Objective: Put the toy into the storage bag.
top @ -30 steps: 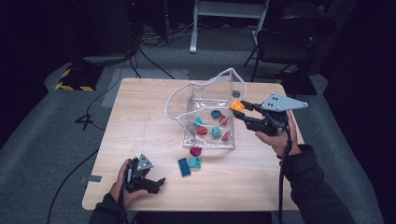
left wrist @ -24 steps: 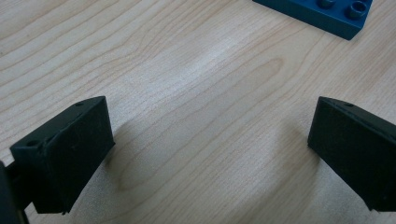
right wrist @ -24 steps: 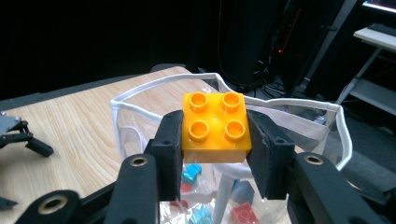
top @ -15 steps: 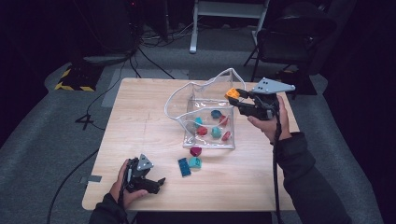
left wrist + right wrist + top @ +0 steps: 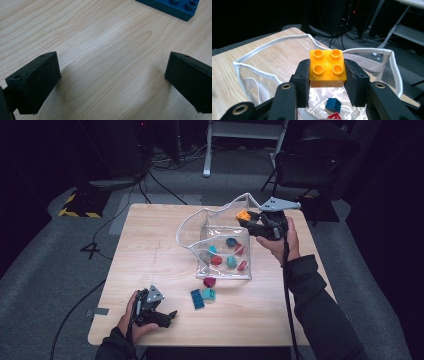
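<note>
My right gripper [image 5: 246, 218] is shut on an orange four-stud brick [image 5: 327, 67] and holds it over the open top of a clear plastic bag [image 5: 197, 222] with a white rim [image 5: 272, 42]. Inside the bag lie several red, teal and blue bricks [image 5: 231, 262]; a blue one [image 5: 334, 105] lies below the held brick. My left gripper [image 5: 169, 316] rests open on the table near the front edge, its jaws wide apart over bare wood. A dark blue flat brick [image 5: 197, 298], also seen as the blue brick [image 5: 172, 7], lies just beyond it.
In front of the bag on the wooden table [image 5: 150, 255] lie a maroon piece [image 5: 209, 282] and a teal brick [image 5: 209, 294]. Beyond the table stand a dark chair [image 5: 310, 162] and a white stand [image 5: 245, 140], with cables on the floor.
My right gripper has carried the orange brick leftward and toward the far side, from beside the bag's right edge to above its opening. The left gripper has stayed put.
</note>
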Action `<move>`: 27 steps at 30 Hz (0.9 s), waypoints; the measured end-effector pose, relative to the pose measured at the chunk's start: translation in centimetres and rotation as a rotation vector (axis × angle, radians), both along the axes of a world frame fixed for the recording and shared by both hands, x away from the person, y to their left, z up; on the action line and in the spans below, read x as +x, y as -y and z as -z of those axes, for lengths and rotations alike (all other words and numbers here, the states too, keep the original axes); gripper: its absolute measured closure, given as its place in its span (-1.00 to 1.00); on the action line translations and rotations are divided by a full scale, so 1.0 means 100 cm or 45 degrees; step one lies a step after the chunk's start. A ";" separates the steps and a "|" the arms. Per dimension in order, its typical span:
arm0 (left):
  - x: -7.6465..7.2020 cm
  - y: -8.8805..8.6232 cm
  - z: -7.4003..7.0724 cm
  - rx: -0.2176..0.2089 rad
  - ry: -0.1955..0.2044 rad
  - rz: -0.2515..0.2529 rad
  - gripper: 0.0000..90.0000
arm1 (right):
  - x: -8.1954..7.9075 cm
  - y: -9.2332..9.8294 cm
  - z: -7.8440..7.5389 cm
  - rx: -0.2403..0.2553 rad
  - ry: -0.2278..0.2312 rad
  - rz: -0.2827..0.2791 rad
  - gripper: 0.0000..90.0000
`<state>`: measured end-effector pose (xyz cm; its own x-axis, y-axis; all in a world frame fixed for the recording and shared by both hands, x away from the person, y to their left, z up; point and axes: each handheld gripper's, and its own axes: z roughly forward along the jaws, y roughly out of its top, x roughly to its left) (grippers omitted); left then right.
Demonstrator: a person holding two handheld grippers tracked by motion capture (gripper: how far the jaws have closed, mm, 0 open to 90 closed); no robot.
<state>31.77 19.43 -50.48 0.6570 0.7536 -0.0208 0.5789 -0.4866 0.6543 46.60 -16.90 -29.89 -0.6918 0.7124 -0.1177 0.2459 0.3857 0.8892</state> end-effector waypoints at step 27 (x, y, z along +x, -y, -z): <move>0.000 0.000 0.000 0.002 0.001 0.001 -0.99 | 0.006 -0.004 0.010 0.013 -0.040 0.052 0.01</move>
<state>31.77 19.44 -50.47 0.6576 0.7531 -0.0188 0.5779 -0.4882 0.6540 47.23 -16.46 -30.89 -0.6653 0.7413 -0.0890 0.2891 0.3657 0.8847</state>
